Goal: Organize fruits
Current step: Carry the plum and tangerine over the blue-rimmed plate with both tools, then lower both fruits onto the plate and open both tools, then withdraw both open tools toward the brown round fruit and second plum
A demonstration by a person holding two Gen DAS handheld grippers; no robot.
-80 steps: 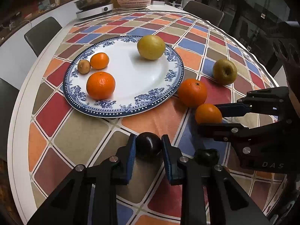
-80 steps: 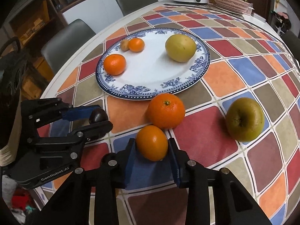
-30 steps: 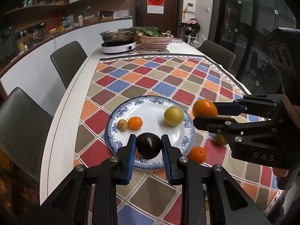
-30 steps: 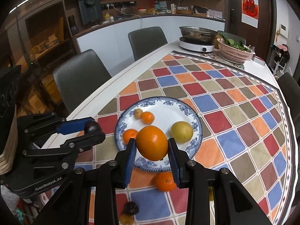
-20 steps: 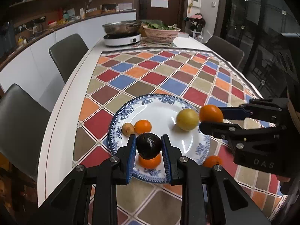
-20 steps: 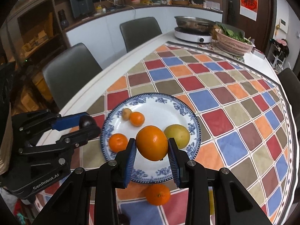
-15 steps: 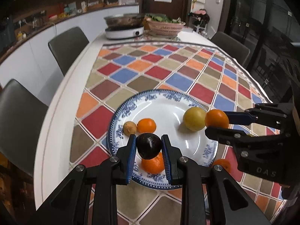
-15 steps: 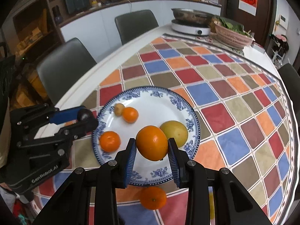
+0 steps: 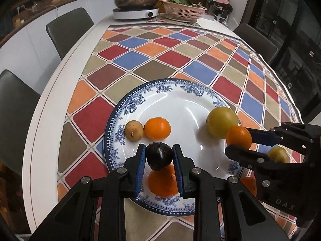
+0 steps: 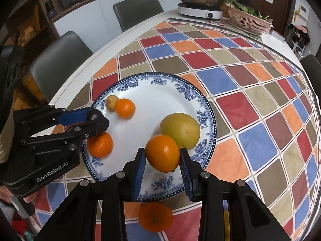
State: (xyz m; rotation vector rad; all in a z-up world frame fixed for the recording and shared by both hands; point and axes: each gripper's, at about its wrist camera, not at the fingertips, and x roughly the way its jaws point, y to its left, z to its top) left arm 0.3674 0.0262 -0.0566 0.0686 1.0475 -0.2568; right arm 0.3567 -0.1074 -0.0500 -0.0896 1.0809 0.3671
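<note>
Over the blue-and-white plate [image 9: 138, 100], both grippers hang with fruit pinched in them. Four fruits lie on the plate: one small brownish fruit [image 9: 134, 130] touching a small orange [image 9: 157, 128] near the left rim, one larger orange [image 10: 100, 145] at the near left edge, and one big yellow fruit [image 10: 180, 130] on the right side. The left gripper [image 9: 159, 157] pinches one dark, almost black fruit [image 9: 159, 156] between its blue pads, directly above the larger orange. The right gripper [image 10: 162, 158] pinches one orange fruit [image 10: 162, 153] just in front of the big yellow fruit, above the plate's near right part. Off the plate, one more orange [image 10: 155, 217] sits on the chequered tablecloth [image 10: 230, 80] below the plate's near rim, and one yellowish fruit [image 9: 277, 154] shows behind the right gripper in the left wrist view. At the table's far end stand one pan on a white cooker [image 9: 135, 13] and one pink basket [image 9: 184, 10] of greens.
</note>
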